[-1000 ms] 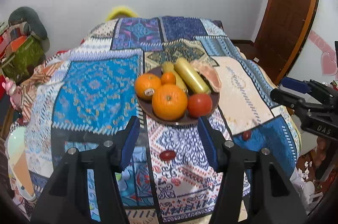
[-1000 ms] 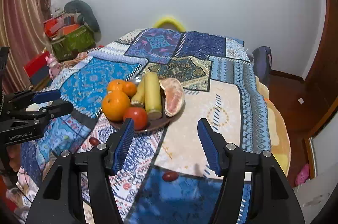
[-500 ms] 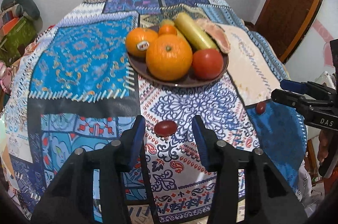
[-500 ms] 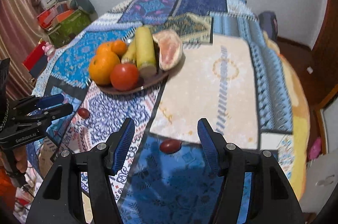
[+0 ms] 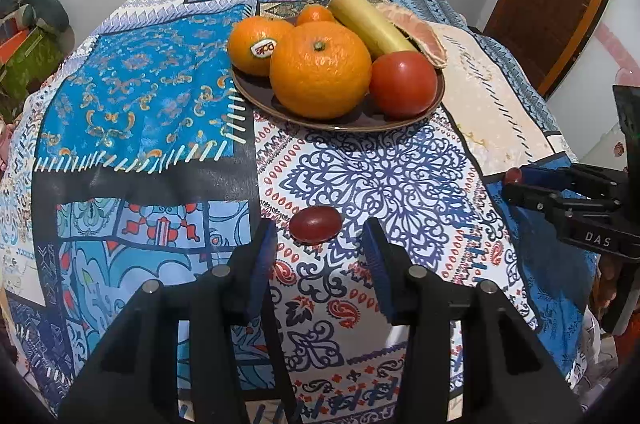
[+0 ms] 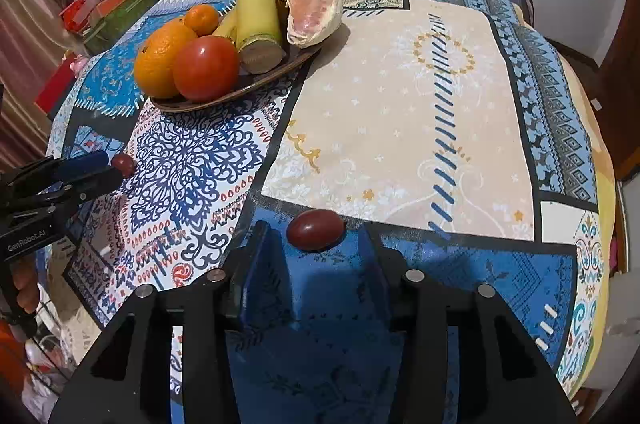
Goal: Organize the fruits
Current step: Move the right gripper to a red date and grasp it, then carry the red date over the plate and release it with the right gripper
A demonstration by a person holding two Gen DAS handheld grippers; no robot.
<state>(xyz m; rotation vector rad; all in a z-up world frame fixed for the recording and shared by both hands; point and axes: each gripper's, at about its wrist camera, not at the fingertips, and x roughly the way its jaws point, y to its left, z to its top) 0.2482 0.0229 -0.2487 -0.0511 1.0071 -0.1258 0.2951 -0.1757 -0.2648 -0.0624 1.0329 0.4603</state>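
A small red fruit (image 5: 315,225) is seen lying on the table (image 5: 400,184) just ahead of the left gripper (image 5: 318,240), untouched between unclenched, just-narrowed jaws. Another red fruit (image 6: 316,229) is likewise framed, ungrasped, by the right gripper (image 6: 314,238), whose jaws have just been closing.

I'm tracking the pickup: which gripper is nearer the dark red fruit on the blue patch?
Right. The right gripper, jaws just closing, flanks the dark red fruit untouched; the left gripper, also just closing, is off to the side by another red fruit.
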